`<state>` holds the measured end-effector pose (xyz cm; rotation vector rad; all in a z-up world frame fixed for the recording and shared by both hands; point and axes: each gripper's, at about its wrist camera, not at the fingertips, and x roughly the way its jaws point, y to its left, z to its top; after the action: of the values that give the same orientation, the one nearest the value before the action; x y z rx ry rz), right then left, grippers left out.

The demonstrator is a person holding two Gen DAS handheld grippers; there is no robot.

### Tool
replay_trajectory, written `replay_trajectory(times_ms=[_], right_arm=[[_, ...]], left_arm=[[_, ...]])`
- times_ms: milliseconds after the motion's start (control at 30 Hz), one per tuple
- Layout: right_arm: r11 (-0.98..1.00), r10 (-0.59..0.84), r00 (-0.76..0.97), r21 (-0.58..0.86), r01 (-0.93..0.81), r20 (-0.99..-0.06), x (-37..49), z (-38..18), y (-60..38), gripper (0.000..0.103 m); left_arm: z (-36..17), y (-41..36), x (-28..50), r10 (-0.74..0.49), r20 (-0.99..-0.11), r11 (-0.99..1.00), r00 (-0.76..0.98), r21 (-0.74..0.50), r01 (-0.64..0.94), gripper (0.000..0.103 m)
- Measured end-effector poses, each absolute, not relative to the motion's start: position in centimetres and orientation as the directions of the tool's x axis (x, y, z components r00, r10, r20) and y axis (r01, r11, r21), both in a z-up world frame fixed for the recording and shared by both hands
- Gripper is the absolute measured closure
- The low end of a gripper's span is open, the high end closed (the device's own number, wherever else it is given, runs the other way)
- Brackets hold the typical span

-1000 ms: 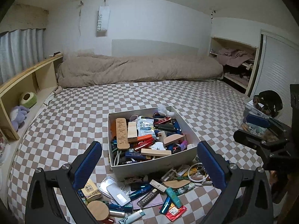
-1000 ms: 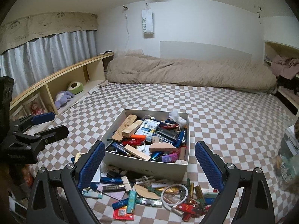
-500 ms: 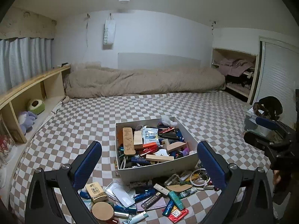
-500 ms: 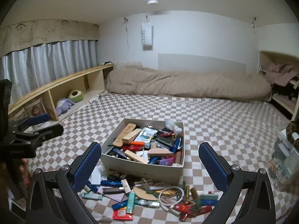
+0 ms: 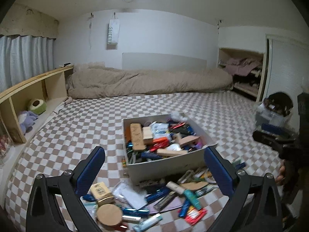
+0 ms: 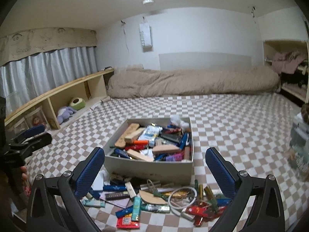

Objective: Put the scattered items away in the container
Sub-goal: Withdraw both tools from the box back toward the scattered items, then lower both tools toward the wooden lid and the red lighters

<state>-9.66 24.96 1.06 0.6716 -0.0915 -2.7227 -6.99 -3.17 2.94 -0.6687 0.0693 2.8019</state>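
Observation:
A grey open box (image 5: pixel 166 164) (image 6: pixel 148 169) full of small items stands on the checkered bed. Scattered items lie in front of it: a round wooden lid (image 5: pixel 108 215), a teal tube (image 5: pixel 190 196) (image 6: pixel 136 208), a white cable loop (image 6: pixel 181 199), a red packet (image 6: pixel 127 222) and several pens and lighters. My left gripper (image 5: pixel 154 172) is open and empty, held above the pile in front of the box. My right gripper (image 6: pixel 154 172) is open and empty, also above the pile. Each gripper shows at the edge of the other's view.
A rolled beige duvet (image 5: pixel 148 82) lies along the far wall. A wooden shelf (image 6: pixel 58 94) with plush toys runs along the left. A clear bin with clutter (image 5: pixel 272 114) sits at the right. Checkered bed cover (image 6: pixel 231 127) surrounds the box.
Both grippers have risen and tilted upward, so the box and pile sit lower in both views. Both jaws stay open and empty.

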Motion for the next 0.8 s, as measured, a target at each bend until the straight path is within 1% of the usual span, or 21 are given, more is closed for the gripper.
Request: replay_trajectory(times_ms=[133, 233, 300, 400, 500, 667, 800], right_arm=[[-0.941, -0.338, -0.806, 0.148, 0.305, -0.486, -10.3, -0.9, 25.2, 0.0], [-0.948, -0.316, -0.795, 0.135, 0.289, -0.518, -10.9, -2.1, 25.7, 0.0], [-0.953, -0.3, -0.786, 0.136, 0.27, -0.541, -11.4, -3.1, 26.5, 0.0], [-0.957, -0.288, -0.766, 0.158, 0.242, -0.575, -12.3, -4.2, 27.8, 0.0], [-0.96, -0.28, -0.744, 0.177, 0.218, -0.607, -12.9, -5.3, 29.0, 0.0], [-0.964, -0.265, -0.705, 0.192, 0.183, -0.658, -13.8, -7.0, 30.8, 0.0], [-0.966, -0.257, -0.673, 0.191, 0.172, -0.694, -14.3, -8.3, 31.6, 0.0]], left_arm=[[1.1, -4.1, -7.7, 0.19, -0.49, -0.966, -0.851, 0.061, -0.251, 0.0], [-0.9, -5.4, -8.9, 0.176, -0.552, -0.968, -0.815, 0.052, -0.245, 0.0], [-2.4, -6.6, -9.7, 0.185, -0.601, -0.97, -0.778, 0.014, -0.242, 0.0], [-4.8, -8.2, -10.8, 0.23, -0.683, -0.966, -0.693, -0.074, -0.248, 0.0], [-7.0, -9.7, -11.5, 0.267, -0.744, -0.959, -0.612, -0.146, -0.241, 0.0], [-9.8, -11.5, -12.3, 0.297, -0.802, -0.954, -0.518, -0.229, -0.193, 0.0], [-11.5, -11.9, -12.6, 0.306, -0.834, -0.952, -0.459, -0.253, -0.174, 0.0]])
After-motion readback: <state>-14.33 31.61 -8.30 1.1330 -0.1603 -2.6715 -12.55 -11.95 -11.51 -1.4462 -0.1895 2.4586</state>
